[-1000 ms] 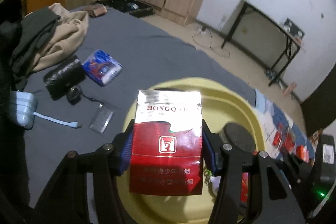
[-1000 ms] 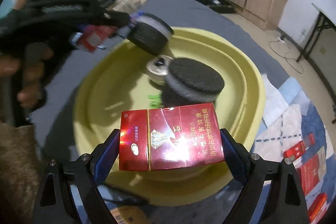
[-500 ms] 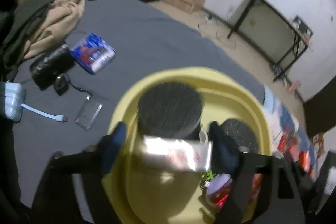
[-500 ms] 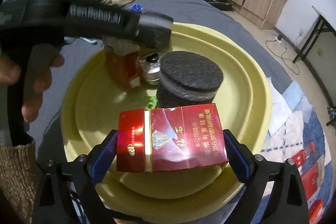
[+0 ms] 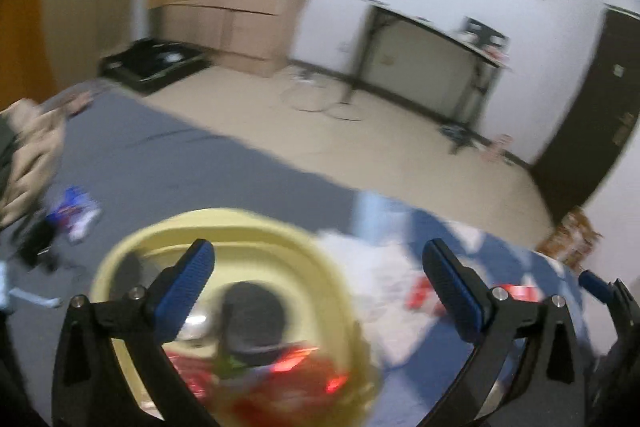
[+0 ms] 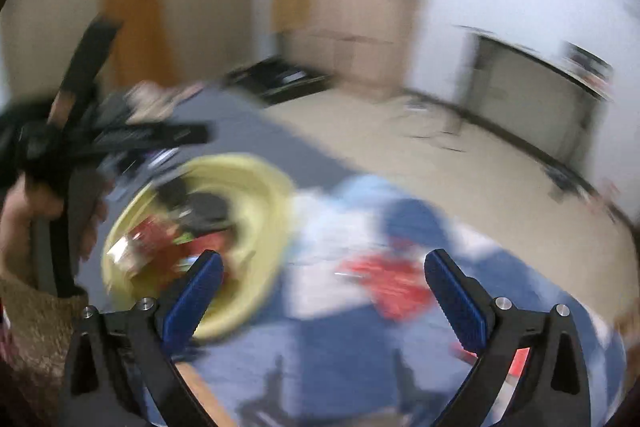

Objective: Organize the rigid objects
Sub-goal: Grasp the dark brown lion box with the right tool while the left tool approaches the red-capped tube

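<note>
Two empty claws, one basin

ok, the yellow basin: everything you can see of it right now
The yellow basin is a wide, shallow, rounded tub, plastic by its look, with a broad rolled rim. It sits upright on the grey bedspread, its far edge beside a blue and white patterned cloth. Inside lie red packs, a dark round puck-like piece and something shiny and metallic; blur hides finer detail. Neither gripper touches it.
</note>
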`<state>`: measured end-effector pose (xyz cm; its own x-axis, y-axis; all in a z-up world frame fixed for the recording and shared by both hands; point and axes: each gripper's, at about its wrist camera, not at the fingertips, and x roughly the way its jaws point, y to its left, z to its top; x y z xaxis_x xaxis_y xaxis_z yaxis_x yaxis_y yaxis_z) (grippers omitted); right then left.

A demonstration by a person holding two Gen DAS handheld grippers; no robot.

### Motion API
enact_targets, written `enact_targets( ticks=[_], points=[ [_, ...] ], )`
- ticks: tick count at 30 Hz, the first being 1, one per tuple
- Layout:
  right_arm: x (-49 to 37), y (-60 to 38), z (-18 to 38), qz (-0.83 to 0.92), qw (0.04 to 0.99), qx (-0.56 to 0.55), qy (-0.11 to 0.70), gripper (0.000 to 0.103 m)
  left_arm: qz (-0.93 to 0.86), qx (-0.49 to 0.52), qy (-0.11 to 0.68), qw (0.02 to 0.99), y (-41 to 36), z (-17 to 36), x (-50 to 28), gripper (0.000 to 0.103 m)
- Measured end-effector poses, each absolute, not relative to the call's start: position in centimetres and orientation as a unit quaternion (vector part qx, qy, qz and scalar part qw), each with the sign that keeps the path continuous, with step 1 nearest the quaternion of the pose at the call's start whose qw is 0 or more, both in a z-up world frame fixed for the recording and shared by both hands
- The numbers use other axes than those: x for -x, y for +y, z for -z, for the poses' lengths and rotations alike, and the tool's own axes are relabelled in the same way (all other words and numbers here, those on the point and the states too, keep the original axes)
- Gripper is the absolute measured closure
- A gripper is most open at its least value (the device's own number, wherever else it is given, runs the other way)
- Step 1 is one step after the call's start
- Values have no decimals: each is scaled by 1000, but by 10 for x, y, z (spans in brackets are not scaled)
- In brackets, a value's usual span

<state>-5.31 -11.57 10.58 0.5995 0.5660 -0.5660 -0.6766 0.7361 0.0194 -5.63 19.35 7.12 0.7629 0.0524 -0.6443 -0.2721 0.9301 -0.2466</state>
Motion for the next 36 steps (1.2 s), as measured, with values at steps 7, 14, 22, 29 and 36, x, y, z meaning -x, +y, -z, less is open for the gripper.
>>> enact_targets(
  ticks=[7,14,22,29,36],
  points=[
    [-9,-252,-72,-181,912,3,368,0,0,53,439,897,80,-23,-34,0],
    [-37,-274,-43,-167,892,-6,421,0,75,43,479,874,23,5,-60,0],
    [-71,-236,-40,-227,878,-9,421,1,77,28,504,860,13,26,-72,0],
    [-81,-261,-29,-150,883,31,444,0,86,3,511,855,3,39,-74,0],
    [-101,-254,-4,-128,865,55,482,0,89,-13,504,859,-5,40,-77,0]
  ],
)
